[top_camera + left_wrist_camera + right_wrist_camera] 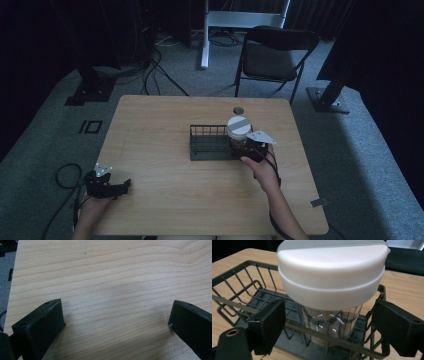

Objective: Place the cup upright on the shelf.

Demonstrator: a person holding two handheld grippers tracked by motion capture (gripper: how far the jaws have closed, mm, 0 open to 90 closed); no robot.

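A clear jar with a wide white lid stands upright in the right end of a dark wire basket in the middle of the wooden table. My right gripper sits at the basket's near right corner, open. In the right gripper view its jaws stand wide apart on either side of the jar, just outside the basket's near wire wall, touching nothing. My left gripper rests at the table's left front edge, open over bare wood.
A small dark round disc lies on the table behind the basket. A black folding chair stands beyond the far edge. Cables trail on the grey carpet at the left, and stand feet flank the table.
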